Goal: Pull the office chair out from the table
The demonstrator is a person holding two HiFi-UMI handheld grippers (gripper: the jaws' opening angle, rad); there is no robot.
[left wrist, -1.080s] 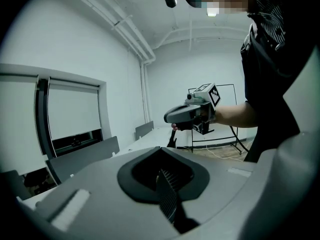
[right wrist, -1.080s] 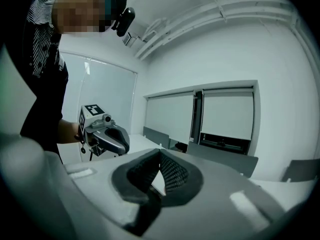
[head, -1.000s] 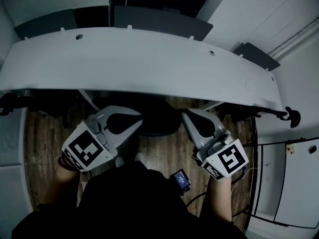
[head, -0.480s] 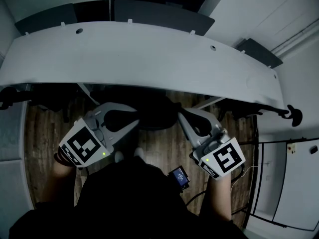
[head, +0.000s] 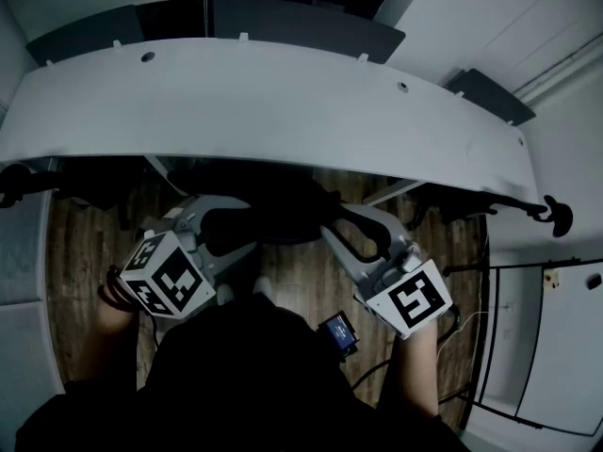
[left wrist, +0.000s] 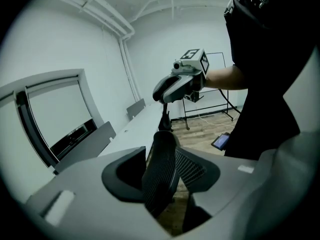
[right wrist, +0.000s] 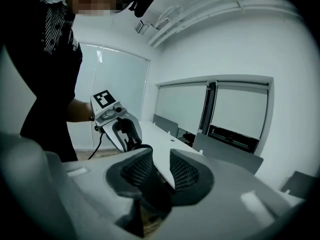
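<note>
The office chair's black mesh back (head: 287, 217) shows just off the near edge of the long white table (head: 283, 111). My left gripper (head: 251, 226) sits at the back's left side and my right gripper (head: 332, 226) at its right side. Both pairs of jaws are opening. In the left gripper view the back's upper edge (left wrist: 160, 174) stands between the jaws with a gap beside it. In the right gripper view the chair back (right wrist: 150, 194) lies low between parted pads, and the table (right wrist: 165, 151) shows through the gap. The seat and base are hidden.
Dark chairs (head: 301, 26) line the table's far side. Wooden floor (head: 301, 285) lies under the chair, with a small lit screen (head: 341, 337) on it by the person's dark torso (head: 245, 375). A black stand (head: 551, 219) and cables are at the right.
Both grippers have sunk a little along the chair back. Their jaws, shut on it before, have parted.
</note>
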